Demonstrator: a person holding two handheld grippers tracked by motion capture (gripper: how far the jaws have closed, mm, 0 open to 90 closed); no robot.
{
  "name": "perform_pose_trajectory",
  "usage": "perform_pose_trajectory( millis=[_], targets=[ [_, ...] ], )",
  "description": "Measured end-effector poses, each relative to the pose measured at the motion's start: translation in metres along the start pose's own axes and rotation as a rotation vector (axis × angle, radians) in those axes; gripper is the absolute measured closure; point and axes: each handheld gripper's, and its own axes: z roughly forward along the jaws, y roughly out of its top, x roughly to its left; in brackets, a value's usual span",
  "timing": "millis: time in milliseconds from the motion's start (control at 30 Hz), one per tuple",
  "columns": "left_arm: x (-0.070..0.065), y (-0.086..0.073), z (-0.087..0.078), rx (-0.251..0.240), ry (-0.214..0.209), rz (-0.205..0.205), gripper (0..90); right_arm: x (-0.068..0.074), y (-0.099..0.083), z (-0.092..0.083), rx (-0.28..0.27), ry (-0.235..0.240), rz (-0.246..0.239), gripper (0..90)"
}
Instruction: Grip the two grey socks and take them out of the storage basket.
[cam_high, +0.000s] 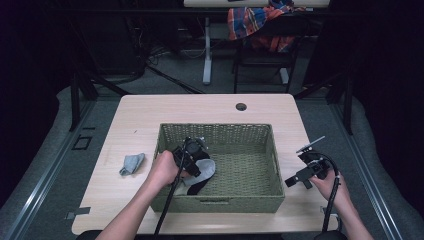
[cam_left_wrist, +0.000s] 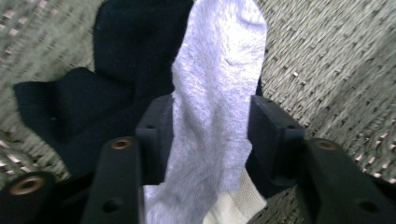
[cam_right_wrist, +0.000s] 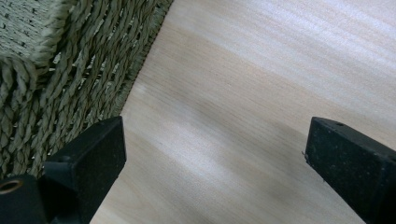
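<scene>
My left gripper (cam_high: 199, 164) reaches into the left part of a green woven basket (cam_high: 215, 204). In the left gripper view its jaws stand on either side of a light grey sock (cam_left_wrist: 217, 93), pressing its edges, so the left gripper (cam_left_wrist: 208, 126) is shut on it. Under that sock a black sock (cam_left_wrist: 121, 70) lies on the basket floor (cam_left_wrist: 327, 56). From above, the light grey sock (cam_high: 207, 169) and the black sock (cam_high: 197, 186) overlap beside my hand. My right gripper (cam_high: 291, 181) hovers open over the table, right of the basket; the right gripper (cam_right_wrist: 217, 149) holds nothing.
A small grey-blue sock (cam_high: 132, 163) lies on the wooden table (cam_high: 140, 115) left of the basket. The basket's outer wall (cam_right_wrist: 70, 84) is close to my right gripper's left jaw. A cable hole (cam_high: 241, 106) is at the table's far edge. A chair with a plaid cloth (cam_high: 255, 22) stands beyond.
</scene>
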Motion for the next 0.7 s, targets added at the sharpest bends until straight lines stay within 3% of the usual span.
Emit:
perform_pose_trajectory(
  millis=[167, 200, 300, 367, 467, 500, 633, 700],
  targets=[
    [0.001, 0.0, 0.008, 0.015, 0.019, -0.005, 65.1, -0.001, 0.0, 0.0, 0.0, 0.003, 0.002, 5.1],
    [0.002, 0.0, 0.008, 0.012, 0.021, -0.002, 67.4, 0.001, -0.001, 0.002, -0.025, 0.004, 0.022, 5.1],
    [0.003, -0.002, 0.007, -0.002, 0.018, 0.006, 79.4, -0.001, 0.0, 0.0, 0.007, 0.002, -0.007, 5.1],
    [0.003, -0.003, 0.006, -0.002, 0.01, 0.011, 83.2, 0.0, 0.0, 0.0, 0.0, 0.003, 0.003, 5.1],
    [0.004, -0.004, 0.001, -0.02, 0.014, 0.013, 84.9, 0.0, 0.0, -0.001, 0.004, 0.003, 0.0, 5.1],
    [0.005, -0.005, -0.002, -0.025, 0.012, 0.012, 84.9, 0.001, -0.001, 0.001, -0.025, 0.004, 0.023, 5.1],
    [0.007, -0.008, -0.015, -0.063, 0.012, 0.008, 85.0, -0.001, 0.0, -0.001, 0.007, 0.002, 0.0, 5.1],
    [0.009, -0.011, -0.022, -0.087, 0.011, 0.0, 84.9, 0.0, -0.001, 0.001, -0.018, 0.007, 0.018, 5.1]
  ],
)
